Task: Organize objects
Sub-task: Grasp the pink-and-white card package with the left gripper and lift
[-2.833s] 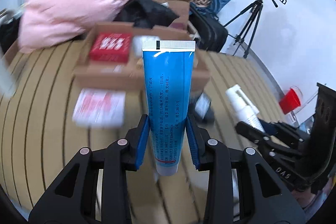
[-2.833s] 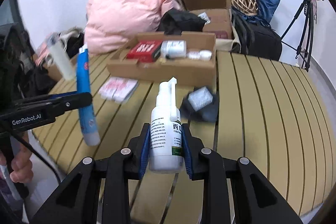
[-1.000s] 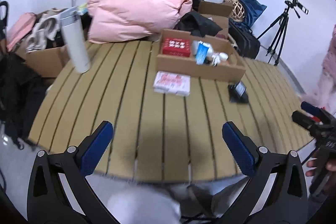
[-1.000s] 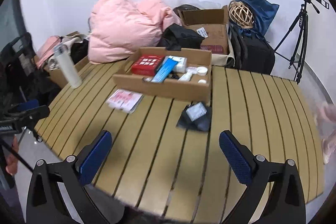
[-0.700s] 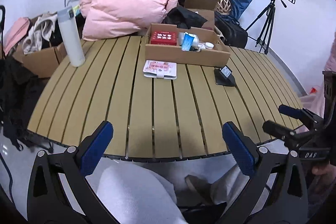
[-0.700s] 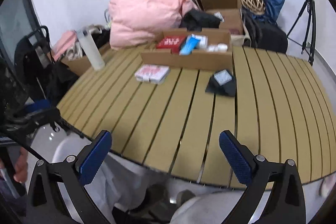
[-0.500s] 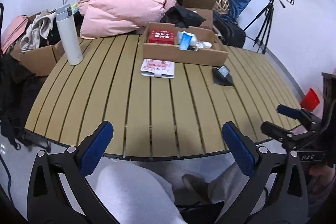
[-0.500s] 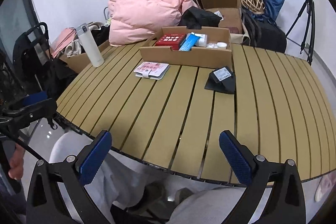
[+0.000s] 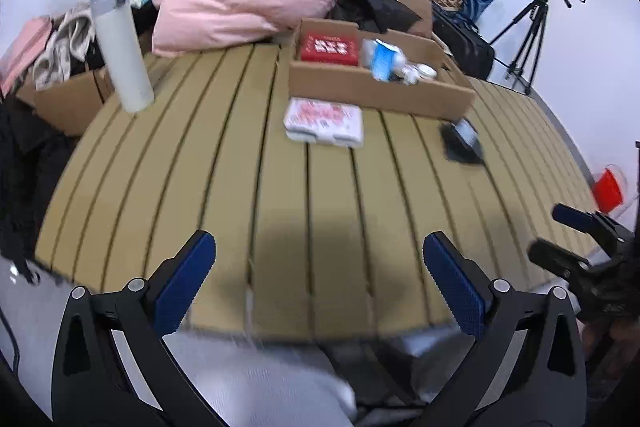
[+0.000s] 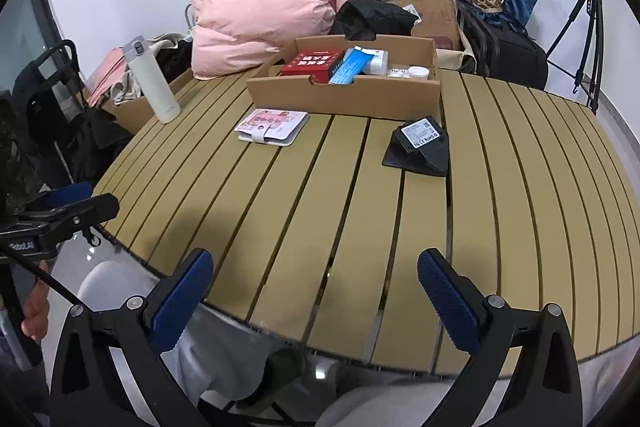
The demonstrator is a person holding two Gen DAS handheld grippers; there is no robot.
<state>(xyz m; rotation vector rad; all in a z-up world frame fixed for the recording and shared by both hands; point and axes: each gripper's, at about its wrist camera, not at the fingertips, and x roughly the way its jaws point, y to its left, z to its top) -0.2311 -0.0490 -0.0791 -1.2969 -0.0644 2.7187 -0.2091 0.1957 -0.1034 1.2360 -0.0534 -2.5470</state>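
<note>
A shallow cardboard box [image 10: 344,95] stands at the back of the slatted table; it holds a red box [image 10: 312,61], a blue tube [image 10: 348,67], and small white items [image 10: 416,71]. A pink-and-white booklet [image 10: 272,126] and a black device [image 10: 418,145] lie on the table in front of it. My left gripper [image 9: 320,283] and right gripper [image 10: 314,297] are both open and empty, held over the table's near edge. The box [image 9: 380,91], booklet [image 9: 324,123] and black device [image 9: 462,141] also show in the left wrist view.
A white flask [image 10: 152,87] stands at the table's left edge. Pink bedding [image 10: 260,11], cardboard boxes, bags and a tripod [image 10: 584,11] lie behind the table. The person's legs [image 10: 168,311] are below the near edge.
Both grippers put the tube and spray bottle into the box, opened and pulled back to the table's near edge. In the last half second the left gripper moved closer to the table.
</note>
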